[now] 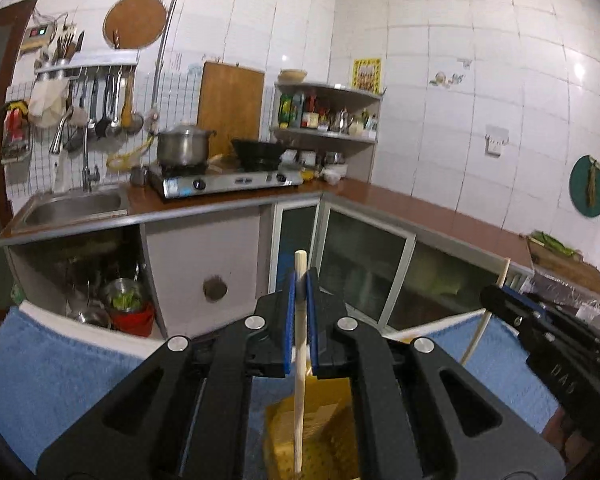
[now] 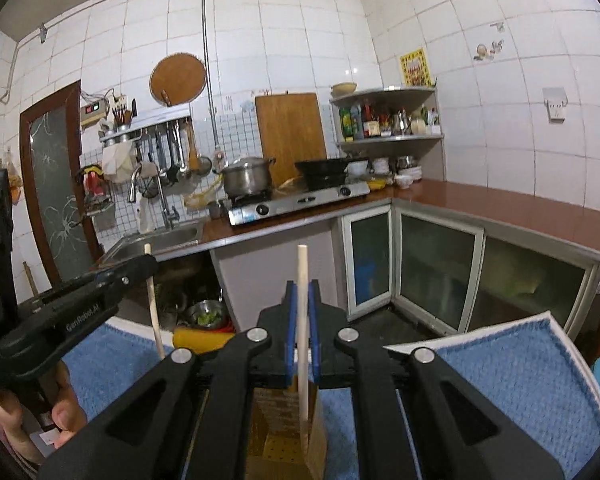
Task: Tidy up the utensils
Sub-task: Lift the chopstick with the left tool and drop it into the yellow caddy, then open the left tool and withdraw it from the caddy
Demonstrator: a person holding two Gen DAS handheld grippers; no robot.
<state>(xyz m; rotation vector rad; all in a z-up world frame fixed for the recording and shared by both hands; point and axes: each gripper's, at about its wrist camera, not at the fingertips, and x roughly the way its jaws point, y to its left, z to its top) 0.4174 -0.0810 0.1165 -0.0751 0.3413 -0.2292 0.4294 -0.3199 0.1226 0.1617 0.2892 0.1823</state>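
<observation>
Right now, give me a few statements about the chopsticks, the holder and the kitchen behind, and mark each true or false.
1. Each hand-held gripper, left and right, is shut on a chopstick. True.
2. The yellow holder lies on a blue towel. True.
3. The left chopstick lies flat on the towel. False: it stands nearly upright, over the holder.
4. A pot sits on the stove. True.
5. The cutting board lies in the sink. False: it leans against the wall behind the stove.
</observation>
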